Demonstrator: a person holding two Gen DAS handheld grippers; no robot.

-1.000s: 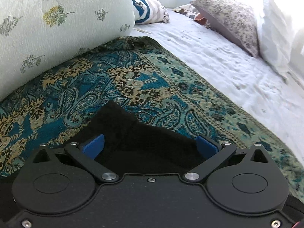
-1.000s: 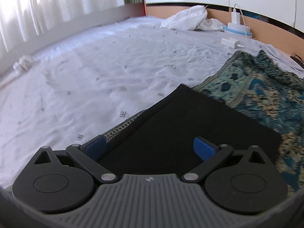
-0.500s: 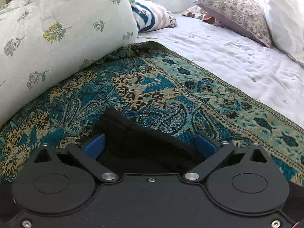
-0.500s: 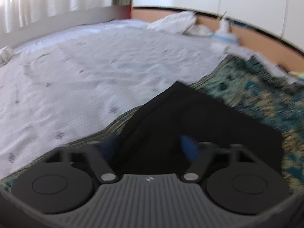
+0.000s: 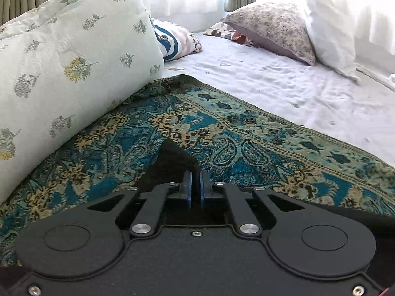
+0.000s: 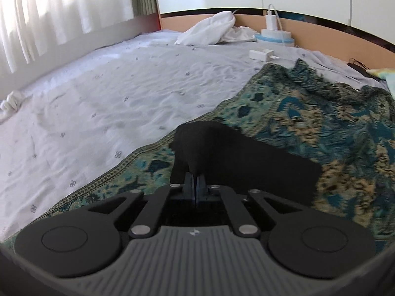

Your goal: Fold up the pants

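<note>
I am pinching the black pants (image 6: 237,157) — soft, light, limp — lying on the patterned throw (image 5: 246,133): left gripper (image 5: 195,192) and right gripper (image 6: 195,189), jaws just closing, are clamping near-edge corners.

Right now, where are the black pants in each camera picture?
Left wrist view: the black fabric pants sit low in the middle, a corner pinched in the left gripper.
Right wrist view: the pants spread from the centre toward the right, an edge pinched in the right gripper.
Shared landmark: the teal paisley woven blanket lies under the pants in both.
</note>
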